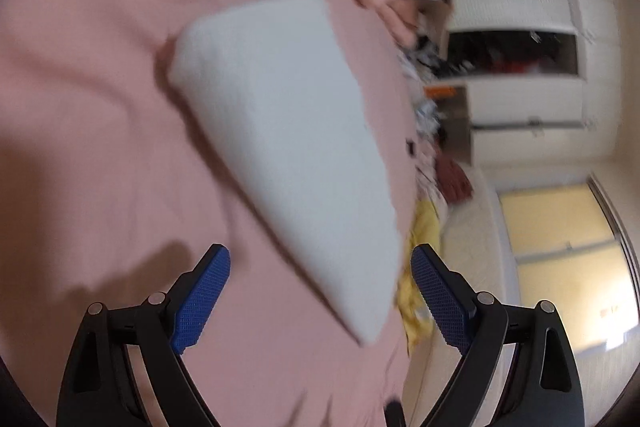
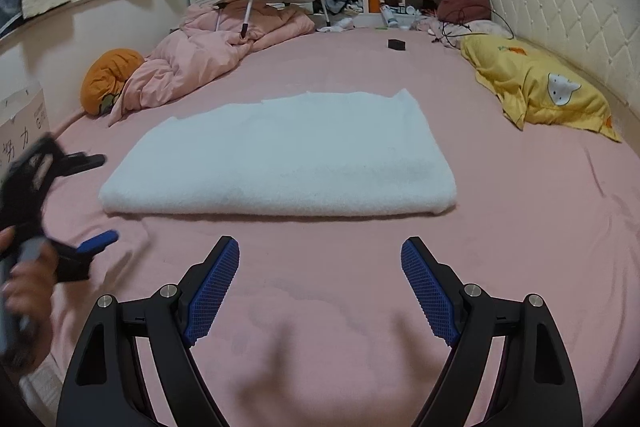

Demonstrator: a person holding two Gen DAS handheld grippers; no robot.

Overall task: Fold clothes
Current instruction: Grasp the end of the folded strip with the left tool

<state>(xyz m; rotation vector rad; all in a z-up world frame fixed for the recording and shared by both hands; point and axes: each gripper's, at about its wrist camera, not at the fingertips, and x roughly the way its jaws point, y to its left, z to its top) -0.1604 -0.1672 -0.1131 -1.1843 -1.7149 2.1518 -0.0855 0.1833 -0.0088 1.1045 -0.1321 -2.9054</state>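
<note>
Towel (image 2: pixel 280 155) is lying folded on the bed (image 2: pixel 520 211), both grippers' jaws are standing open and empty, so next they need to grab its ends.

We count 1 folded white towel (image 2: pixel 280 155) on 1 pink bed sheet (image 2: pixel 520 211), 2 grippers w/ 2 blue pads each: right gripper (image 2: pixel 320 287), left gripper (image 2: pixel 80 203). Also 1 yellow pillow (image 2: pixel 548 91), 1 orange cushion (image 2: pixel 106 75), 1 pink duvet (image 2: pixel 208 47), 1 small black box (image 2: pixel 397 44).
</note>
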